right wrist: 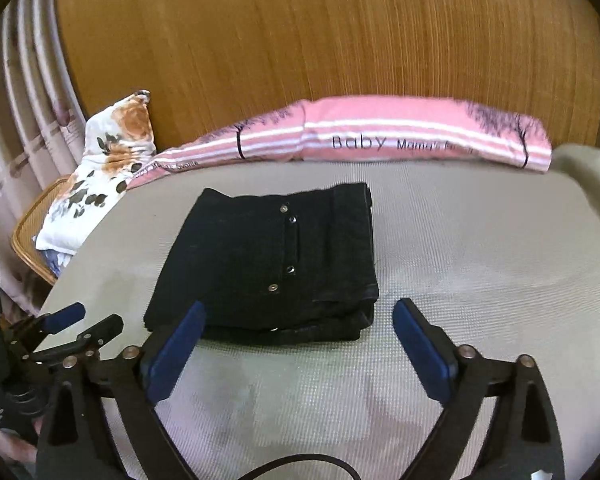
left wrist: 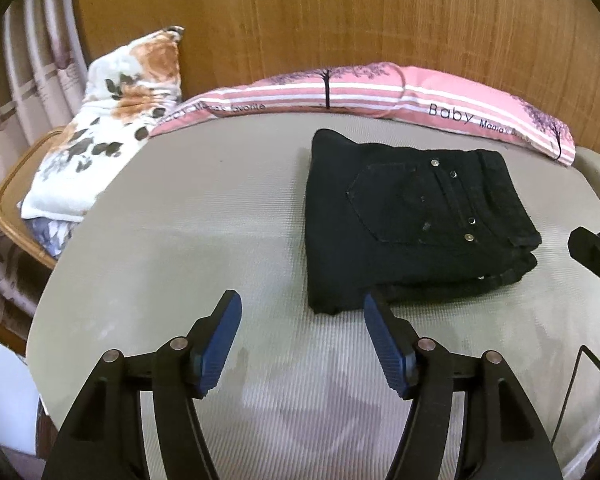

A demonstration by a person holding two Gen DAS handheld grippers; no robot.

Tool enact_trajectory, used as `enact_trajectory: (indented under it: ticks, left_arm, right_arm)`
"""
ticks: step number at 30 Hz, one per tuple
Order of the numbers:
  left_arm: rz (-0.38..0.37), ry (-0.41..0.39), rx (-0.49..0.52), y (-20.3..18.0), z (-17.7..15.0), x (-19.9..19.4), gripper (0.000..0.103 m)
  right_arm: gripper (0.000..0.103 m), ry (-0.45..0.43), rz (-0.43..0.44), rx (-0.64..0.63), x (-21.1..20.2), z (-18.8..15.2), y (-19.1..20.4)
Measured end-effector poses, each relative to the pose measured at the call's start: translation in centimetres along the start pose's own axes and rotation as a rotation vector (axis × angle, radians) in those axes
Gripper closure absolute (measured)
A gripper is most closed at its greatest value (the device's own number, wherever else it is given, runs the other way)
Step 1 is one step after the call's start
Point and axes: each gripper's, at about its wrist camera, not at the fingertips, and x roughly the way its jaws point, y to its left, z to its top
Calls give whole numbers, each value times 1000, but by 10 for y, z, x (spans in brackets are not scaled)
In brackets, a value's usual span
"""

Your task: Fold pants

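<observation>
Black pants (left wrist: 412,224) lie folded into a compact stack on the grey bed surface (left wrist: 204,240), back pocket and metal studs facing up. My left gripper (left wrist: 300,308) is open and empty, just in front of the stack's near left corner. In the right wrist view the pants (right wrist: 272,256) lie just beyond my right gripper (right wrist: 300,316), which is open and empty, its jaws standing at either side of the stack's near edge without touching it. The left gripper (right wrist: 84,320) shows at the lower left there.
A pink striped pillow (left wrist: 380,92) lies along the wooden headboard (left wrist: 340,12). A floral pillow (left wrist: 112,120) leans at the back left over a wicker stand (left wrist: 8,200). Curtains (left wrist: 28,80) hang at the left. A black cable (right wrist: 300,464) lies near the front edge.
</observation>
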Motion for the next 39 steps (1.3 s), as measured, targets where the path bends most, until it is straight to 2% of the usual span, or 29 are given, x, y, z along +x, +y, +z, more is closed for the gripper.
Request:
enact_trajectory:
  ticks: [4,9,22,39]
  left_arm:
    - [16,-22,-15,1,-9,-16,38]
    - [28,-18,-17,-1,-21,-19,38]
    - [45,-6,-30,-4,-34,-19,38]
    - [48,17,-22,-6,-40,-14,38]
  right_arm:
    - [3,-19,-10,-20,-13,-5,9]
    - [2,-20,19,25,-20,-16,10]
    - [2,-10,-68,-81,-20,-34,32]
    - [2,44,-40,-69,-11,-41,32]
